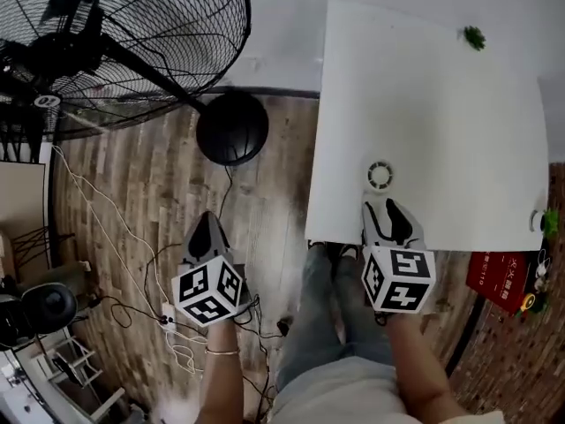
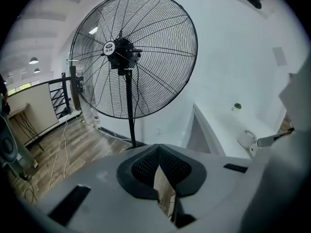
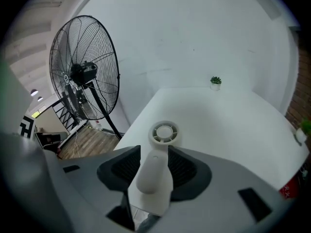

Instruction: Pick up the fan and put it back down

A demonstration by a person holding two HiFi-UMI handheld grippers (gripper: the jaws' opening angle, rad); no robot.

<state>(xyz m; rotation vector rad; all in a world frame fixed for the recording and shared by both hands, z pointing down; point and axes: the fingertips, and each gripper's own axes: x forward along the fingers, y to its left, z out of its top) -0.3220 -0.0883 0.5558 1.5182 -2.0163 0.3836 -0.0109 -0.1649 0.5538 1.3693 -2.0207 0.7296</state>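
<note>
A small white hand-held fan (image 1: 380, 176) lies on the white table (image 1: 441, 104) near its front edge, round head away from me and handle towards me. My right gripper (image 1: 388, 208) is shut on that handle; in the right gripper view the handle (image 3: 154, 178) fills the gap between both dark pads, and the fan head (image 3: 164, 133) shows just beyond them. My left gripper (image 1: 208, 219) hangs over the wooden floor left of the table, shut with nothing in it; its tips (image 2: 158, 152) meet.
A big black pedestal fan (image 1: 106, 42) stands on the floor at the left, its round base (image 1: 232, 128) close to the table's corner. Cables (image 1: 168, 312) trail over the floor. A small green plant (image 1: 474, 36) sits at the table's far side. A red packet (image 1: 503, 276) lies at the right.
</note>
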